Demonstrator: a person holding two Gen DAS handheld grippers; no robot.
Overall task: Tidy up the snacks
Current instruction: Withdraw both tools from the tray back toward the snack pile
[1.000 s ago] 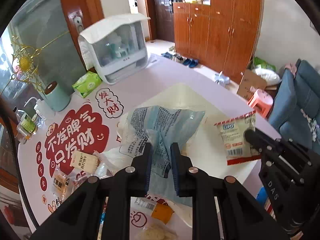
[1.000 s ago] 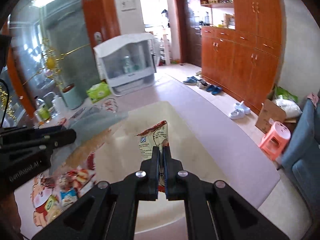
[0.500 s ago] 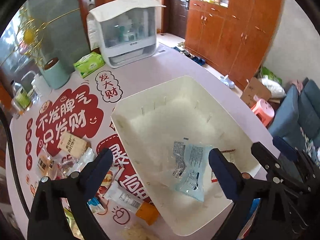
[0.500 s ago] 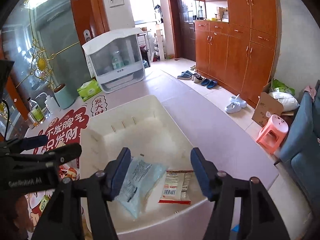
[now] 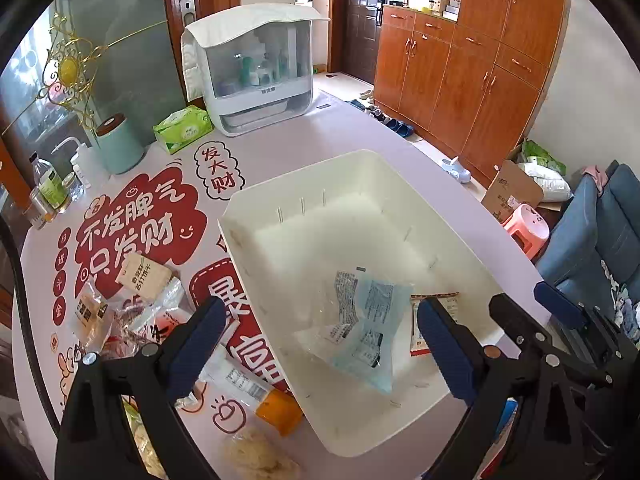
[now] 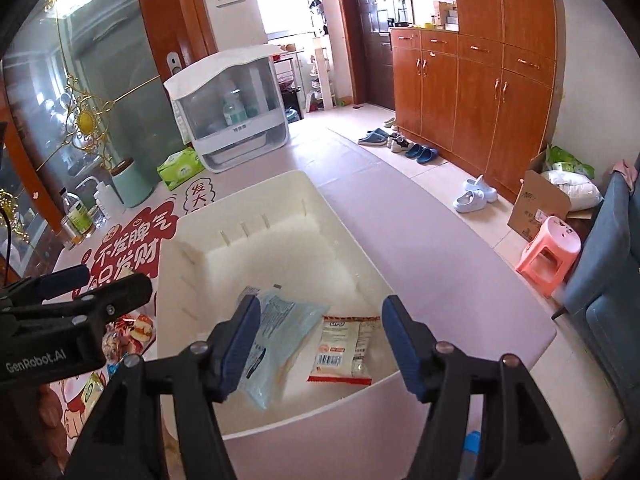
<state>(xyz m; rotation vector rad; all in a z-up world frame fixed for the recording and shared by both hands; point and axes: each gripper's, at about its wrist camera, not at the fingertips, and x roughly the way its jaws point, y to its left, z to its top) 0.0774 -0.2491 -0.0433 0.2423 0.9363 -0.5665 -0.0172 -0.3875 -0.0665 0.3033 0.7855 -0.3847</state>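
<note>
A white plastic bin (image 5: 304, 184) (image 6: 280, 184) stands on the table. Inside it lie a light blue snack bag (image 5: 364, 328) (image 6: 280, 320) and a white packet with red edges (image 5: 434, 324) (image 6: 346, 348), side by side near the bin's front wall. My left gripper (image 5: 320, 344) is open and empty above the bin's near left corner. My right gripper (image 6: 320, 340) is open and empty above the two packets. Loose snacks (image 5: 132, 304) lie in a heap on the table left of the bin, with an orange-ended packet (image 5: 256, 392) closest to it.
A white dish cabinet (image 5: 252, 76), a green tissue pack (image 5: 184, 128), a teal canister (image 5: 118, 146) and bottles (image 5: 50, 188) stand at the table's back. Beyond the table's right edge are a pink stool (image 6: 548, 256) and a blue sofa (image 6: 608, 264).
Both grippers opened and dropped their packets into the bin: the blue bag from the left, the red-edged packet from the right. Both grippers have since risen a little.
</note>
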